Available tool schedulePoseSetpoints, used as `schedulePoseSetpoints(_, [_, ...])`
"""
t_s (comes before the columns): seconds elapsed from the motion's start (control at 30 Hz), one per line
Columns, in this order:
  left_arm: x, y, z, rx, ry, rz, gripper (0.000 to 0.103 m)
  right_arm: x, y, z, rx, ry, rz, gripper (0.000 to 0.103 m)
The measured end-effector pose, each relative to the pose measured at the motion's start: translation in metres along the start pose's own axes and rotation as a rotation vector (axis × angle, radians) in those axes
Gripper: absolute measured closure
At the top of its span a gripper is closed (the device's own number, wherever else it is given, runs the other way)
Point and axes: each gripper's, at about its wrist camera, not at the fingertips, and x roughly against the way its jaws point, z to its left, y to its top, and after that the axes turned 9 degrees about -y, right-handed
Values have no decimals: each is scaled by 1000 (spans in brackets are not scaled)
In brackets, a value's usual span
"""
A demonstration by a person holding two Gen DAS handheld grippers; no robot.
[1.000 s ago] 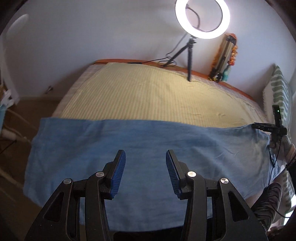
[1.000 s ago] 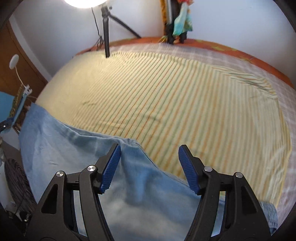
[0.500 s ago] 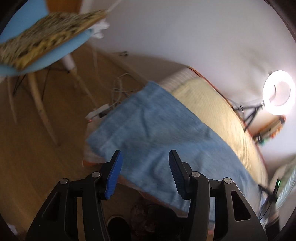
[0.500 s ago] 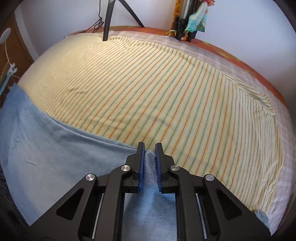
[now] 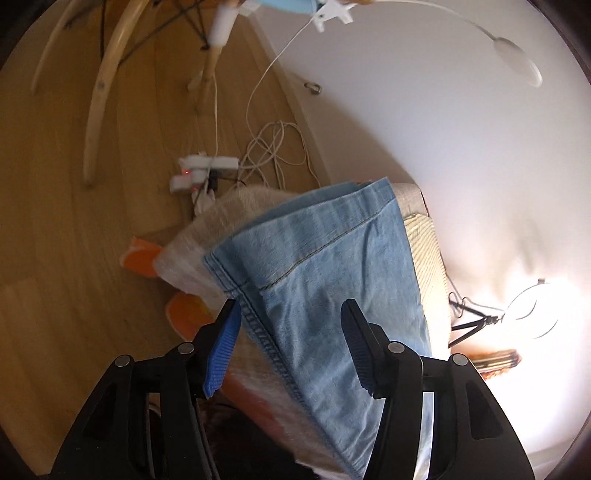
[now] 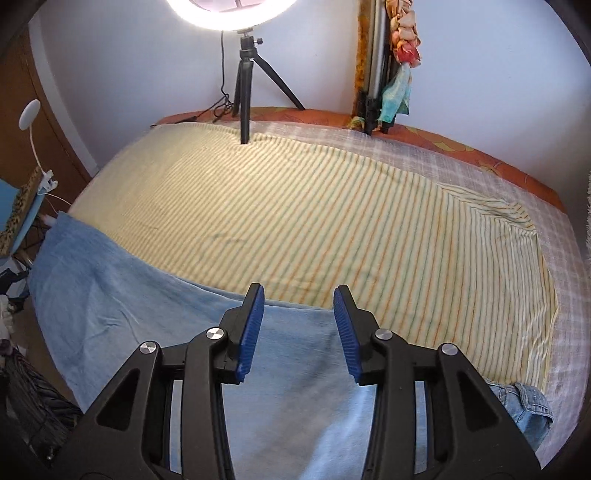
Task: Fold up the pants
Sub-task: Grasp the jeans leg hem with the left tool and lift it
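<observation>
One pair of light-blue pants (image 6: 122, 302) lies flat along the near edge of the bed (image 6: 576, 280), filling the right wrist view from 9 o'clock round to 6 o'clock. In the left wrist view the pants (image 5: 332, 266) show their hem end, layered and stitched, draped over the bed's corner toward 12 o'clock. No container is in sight.

Two grippers show. The left gripper (image 5: 290, 347) hangs just above the hem, its fingers (image 5: 221, 343) set wide, having just been opening; denim lies under the gap, but the pads do not press it. The right gripper (image 6: 298, 334) hovers over the upper edge of the pants, its fingers (image 6: 251, 332) parted to a middling gap, having just been opening, with cloth below them and nothing pinched.

The bed carries one yellow striped sheet (image 6: 332, 221) over a pale checked cover (image 6: 565, 332), with an orange layer at the far edge. One ring light (image 6: 231, 14) on a black tripod (image 6: 245, 92) stands at 12 o'clock by a white wall. In the left wrist view a wood floor (image 5: 55, 184) runs from 9 to 12 o'clock, with two white power strips (image 5: 201, 171), loose white cables (image 5: 273, 147) and pale chair legs (image 5: 107, 74).
</observation>
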Motion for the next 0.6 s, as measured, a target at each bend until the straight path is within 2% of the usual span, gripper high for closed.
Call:
schedulePoseSetpoints(0.13, [-2, -2, 16, 62, -34, -42, 47, 11, 3, 23, 25, 36, -21, 62])
schedulePoseSetpoints(0.27, [-9, -2, 17, 35, -34, -56, 45, 21, 8, 44, 49, 65, -50, 62])
schedulePoseSetpoints(0.4, [-17, -6, 35, 106, -92, -98, 33, 28, 13, 56, 54, 98, -64, 62])
schedulePoseSetpoints(0.5, [-16, -10, 46, 153, -136, -142, 32, 32, 13, 63, 72, 104, -66, 62])
schedulePoseSetpoints(0.6, [-21, -5, 44, 165, -201, -137, 33, 35, 14, 66, 83, 100, -71, 62])
